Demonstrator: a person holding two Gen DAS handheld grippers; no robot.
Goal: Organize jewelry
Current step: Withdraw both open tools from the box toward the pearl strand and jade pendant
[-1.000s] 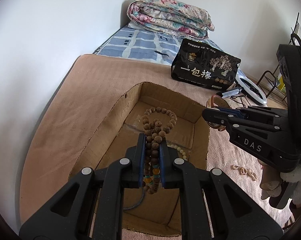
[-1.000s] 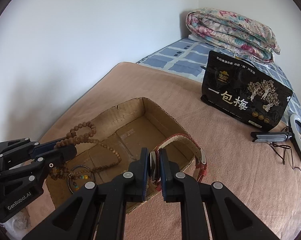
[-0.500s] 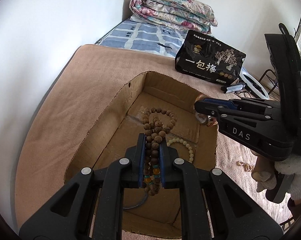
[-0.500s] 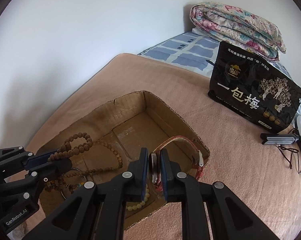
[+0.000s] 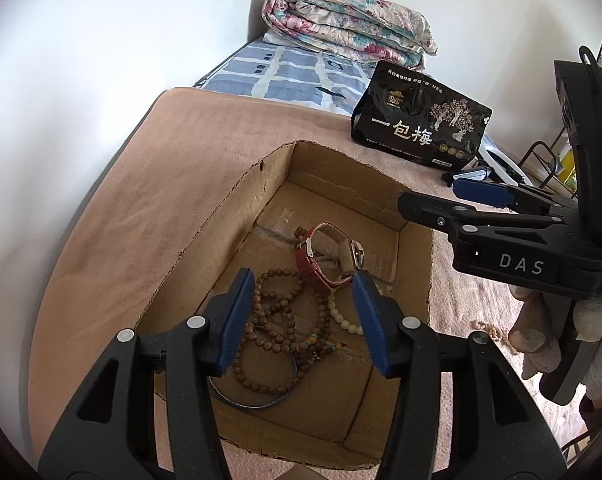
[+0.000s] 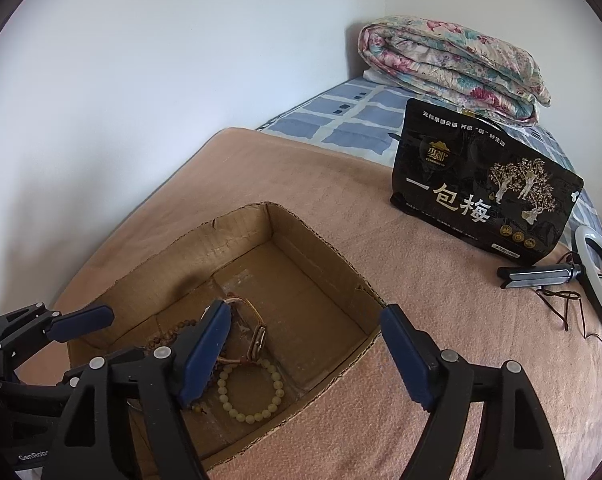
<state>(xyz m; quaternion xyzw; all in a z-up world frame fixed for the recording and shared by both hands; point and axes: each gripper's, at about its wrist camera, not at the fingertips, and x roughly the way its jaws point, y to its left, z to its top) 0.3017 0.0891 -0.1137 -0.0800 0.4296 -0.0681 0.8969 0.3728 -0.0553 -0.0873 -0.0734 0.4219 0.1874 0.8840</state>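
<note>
Both grippers just let go, left gripper point(image 5: 303, 322) and right gripper point(image 6: 305, 354) opening with nothing between them, wooden beads point(image 5: 277, 320) and red-strap watch point(image 5: 325, 256) now inside cardboard box point(image 5: 221, 216), one small beaded piece point(image 5: 489, 330) left outside on blanket point(image 5: 141, 208).

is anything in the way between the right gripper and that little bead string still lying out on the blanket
Nothing visible blocks it. The small bead string lies on the bare pink blanket just outside the cardboard box, on its right. The right gripper, jaws opening and empty, hangs over the box, apart from the string.
</note>
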